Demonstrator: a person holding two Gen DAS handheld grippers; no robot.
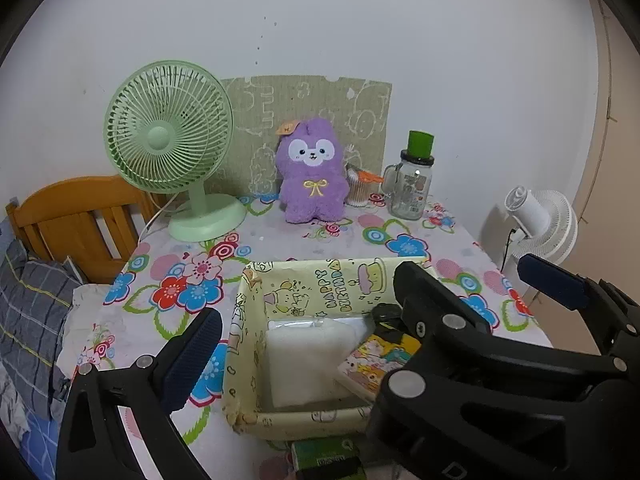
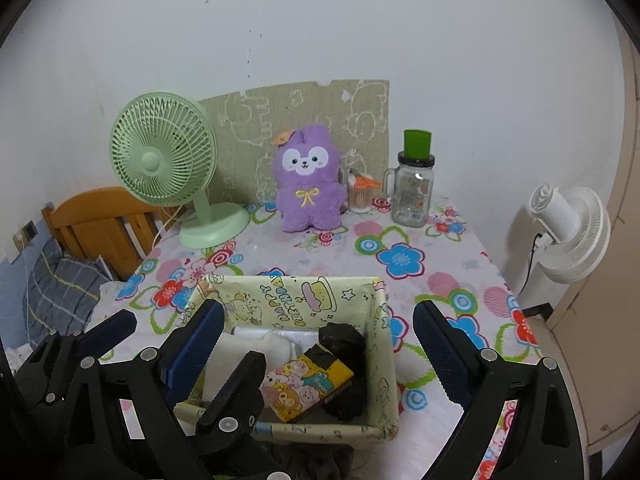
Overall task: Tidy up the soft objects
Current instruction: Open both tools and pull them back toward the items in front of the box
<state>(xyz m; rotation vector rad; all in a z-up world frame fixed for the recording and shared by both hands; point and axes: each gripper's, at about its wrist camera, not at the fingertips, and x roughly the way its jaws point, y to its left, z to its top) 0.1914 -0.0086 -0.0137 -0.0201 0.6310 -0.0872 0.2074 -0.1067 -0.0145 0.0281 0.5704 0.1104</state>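
Observation:
A yellow cartoon-print box (image 1: 240,344) (image 2: 385,340) stands near the front of the flowered table (image 1: 288,240). In it lie a white soft pack (image 1: 308,360) (image 2: 276,342), a cartoon-printed packet (image 1: 376,360) (image 2: 308,384) and a crumpled black thing (image 2: 344,340). A purple plush (image 1: 312,176) (image 2: 308,184) sits upright at the back. My left gripper (image 1: 320,314) hovers open over the box's left part; the right gripper's black finger hides its right finger. My right gripper (image 2: 320,308) hangs open above the box. Neither holds anything.
A green desk fan (image 1: 168,132) stands back left. A glass jar with a green lid (image 1: 412,184) and a cup of swabs with orange scissors (image 1: 360,188) stand back right. A white fan (image 1: 548,220) is off the table's right edge, a wooden headboard (image 1: 80,216) off its left.

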